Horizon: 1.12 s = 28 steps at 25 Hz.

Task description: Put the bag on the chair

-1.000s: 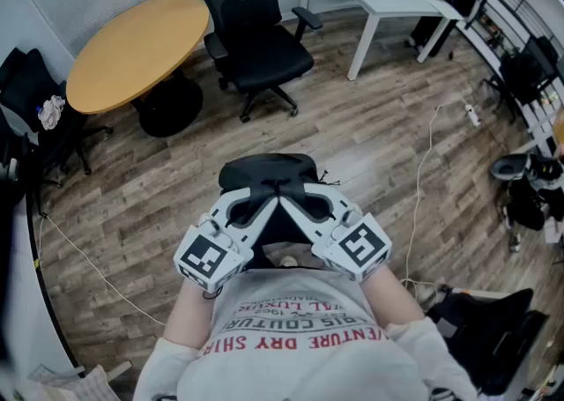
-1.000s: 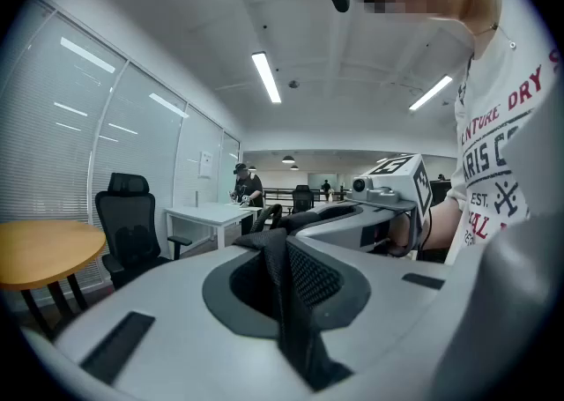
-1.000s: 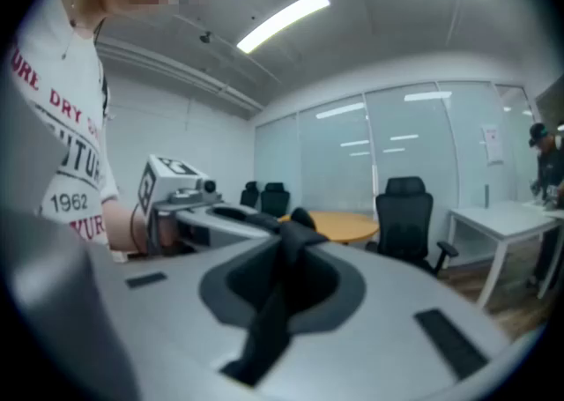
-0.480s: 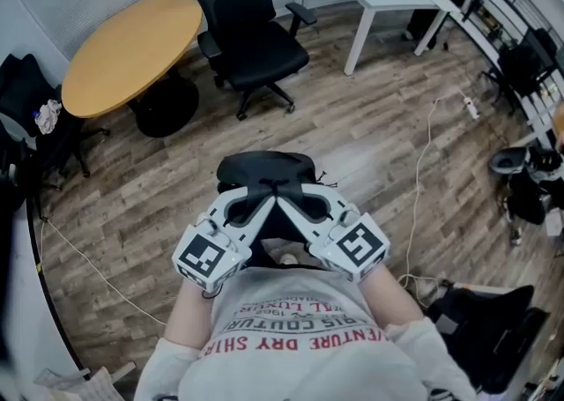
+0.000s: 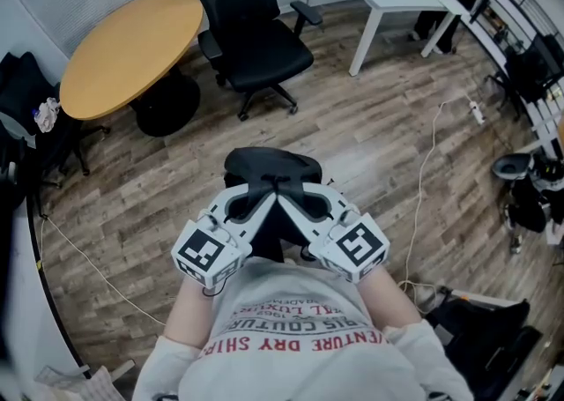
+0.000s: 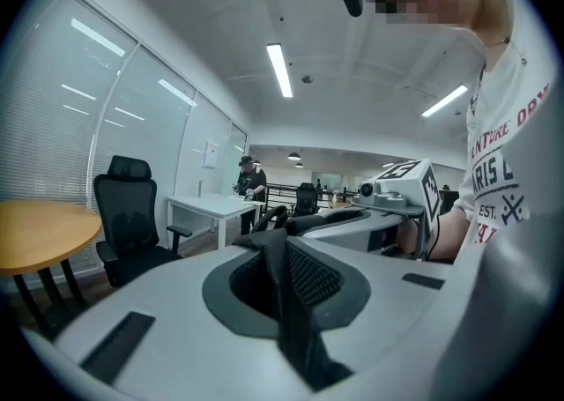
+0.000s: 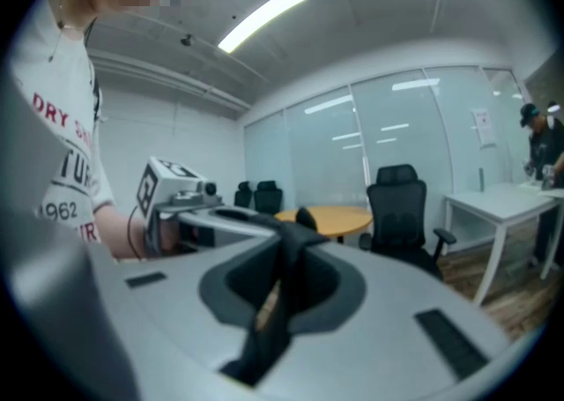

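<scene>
The person holds a black bag point(image 5: 269, 167) in front of the chest with both grippers, above the wooden floor point(image 5: 379, 139); the left gripper point(image 5: 262, 202) has its fingers point(image 6: 150, 302) nearly closed on a black mesh strap point(image 6: 291, 302) of the bag; the right gripper point(image 5: 298, 202) is nearly closed on the bag's dark strap too; the two grippers meet tip to tip over the bag. The black office chair point(image 5: 256, 33) stands well apart from the bag, further across the floor, just beside a round wooden surface point(image 5: 132, 48); its seat carries nothing.
</scene>
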Tool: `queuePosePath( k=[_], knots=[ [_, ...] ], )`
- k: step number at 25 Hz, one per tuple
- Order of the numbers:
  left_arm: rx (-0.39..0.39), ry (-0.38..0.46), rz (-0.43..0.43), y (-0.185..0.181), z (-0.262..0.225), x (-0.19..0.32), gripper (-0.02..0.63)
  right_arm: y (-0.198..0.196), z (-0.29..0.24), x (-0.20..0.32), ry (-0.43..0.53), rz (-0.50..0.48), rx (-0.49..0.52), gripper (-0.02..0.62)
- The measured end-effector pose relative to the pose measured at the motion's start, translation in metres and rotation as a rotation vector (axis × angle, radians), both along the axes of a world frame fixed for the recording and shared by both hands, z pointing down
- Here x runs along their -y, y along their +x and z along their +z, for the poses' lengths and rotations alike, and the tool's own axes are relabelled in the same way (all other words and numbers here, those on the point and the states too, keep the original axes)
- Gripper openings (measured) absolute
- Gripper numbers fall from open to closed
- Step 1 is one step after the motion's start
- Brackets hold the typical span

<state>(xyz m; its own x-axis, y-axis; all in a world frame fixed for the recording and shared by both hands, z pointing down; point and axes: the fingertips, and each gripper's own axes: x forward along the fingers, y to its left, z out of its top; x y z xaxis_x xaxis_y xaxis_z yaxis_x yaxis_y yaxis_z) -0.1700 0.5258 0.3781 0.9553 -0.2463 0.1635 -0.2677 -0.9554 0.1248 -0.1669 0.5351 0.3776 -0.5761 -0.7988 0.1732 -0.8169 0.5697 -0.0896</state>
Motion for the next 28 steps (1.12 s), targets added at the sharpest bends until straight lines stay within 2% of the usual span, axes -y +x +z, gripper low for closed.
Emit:
queuePosePath(
  k=[4, 10, 18, 23, 28],
  knots=[
    [0.004, -0.018, 0.010, 0.014, 0.009, 0.037, 0.051, 0.014, 0.010, 0.037, -0.037, 0.015, -0.001, 0.049],
    [0.000, -0.041, 0.051, 0.042, 0.009, 0.120, 0.051, 0.043, 0.013, 0.121, -0.084, 0.053, -0.013, 0.049],
    [0.013, 0.007, 0.117, 0.076, -0.002, 0.213, 0.051, 0.078, -0.002, 0.222, -0.041, 0.068, -0.054, 0.049],
    [0.010, 0.030, 0.105, 0.096, -0.008, 0.262, 0.051, 0.098, -0.007, 0.271, -0.018, 0.064, -0.041, 0.049],
    [0.028, 0.006, 0.052, 0.127, -0.004, 0.316, 0.051, 0.128, -0.003, 0.326, -0.024, 0.028, -0.026, 0.049]
  ],
)
